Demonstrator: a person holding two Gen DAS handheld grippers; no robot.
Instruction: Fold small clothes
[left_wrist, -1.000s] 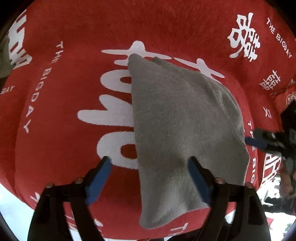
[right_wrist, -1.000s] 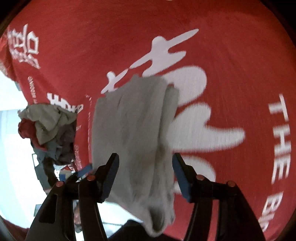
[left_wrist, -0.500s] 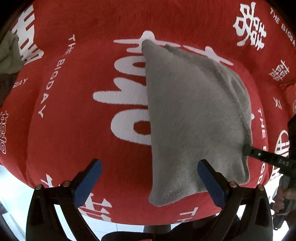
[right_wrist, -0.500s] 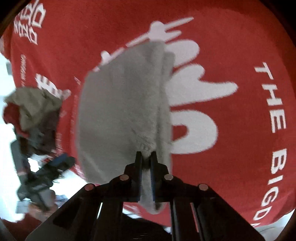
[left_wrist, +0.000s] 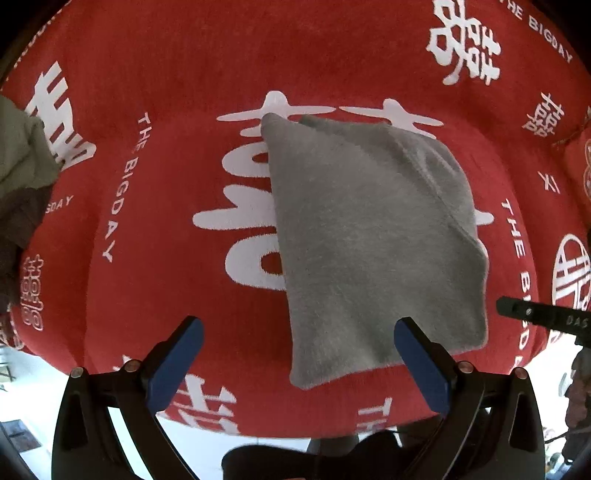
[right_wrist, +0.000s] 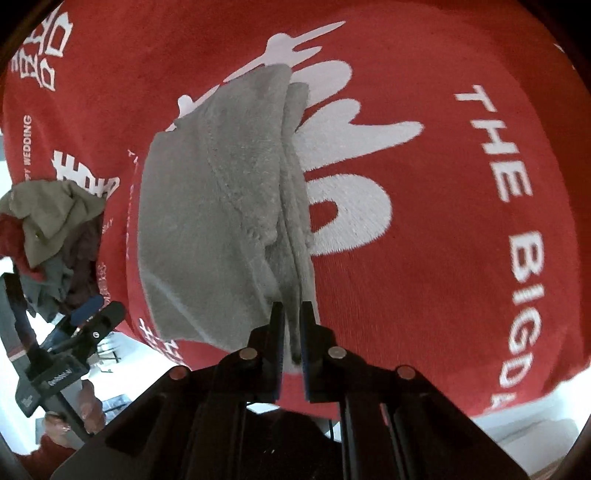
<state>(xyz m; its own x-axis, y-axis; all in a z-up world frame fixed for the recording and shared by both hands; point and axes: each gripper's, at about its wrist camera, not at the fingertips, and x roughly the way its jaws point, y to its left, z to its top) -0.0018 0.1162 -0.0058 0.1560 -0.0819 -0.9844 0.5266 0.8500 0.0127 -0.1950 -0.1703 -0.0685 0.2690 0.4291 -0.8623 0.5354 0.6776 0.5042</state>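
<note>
A folded grey fleece garment (left_wrist: 369, 236) lies on a red cushion with white lettering (left_wrist: 147, 184). My left gripper (left_wrist: 299, 336) is open and empty, hovering just above the garment's near edge, with its right fingertip over the cloth. My right gripper (right_wrist: 291, 314) is shut on the near edge of the grey garment (right_wrist: 221, 206), pinching the layered fold between its blue pads. The right gripper also shows at the right edge of the left wrist view (left_wrist: 546, 317).
A pile of unfolded clothes (right_wrist: 48, 229), olive, red and dark, sits at the cushion's left edge and also shows in the left wrist view (left_wrist: 22, 173). The left gripper shows in the right wrist view (right_wrist: 85, 325). Pale floor lies below the cushion's near edge.
My right gripper closed on the garment's near edge and keeps its grip. My left gripper pulled back from the garment, its jaws wide open.
</note>
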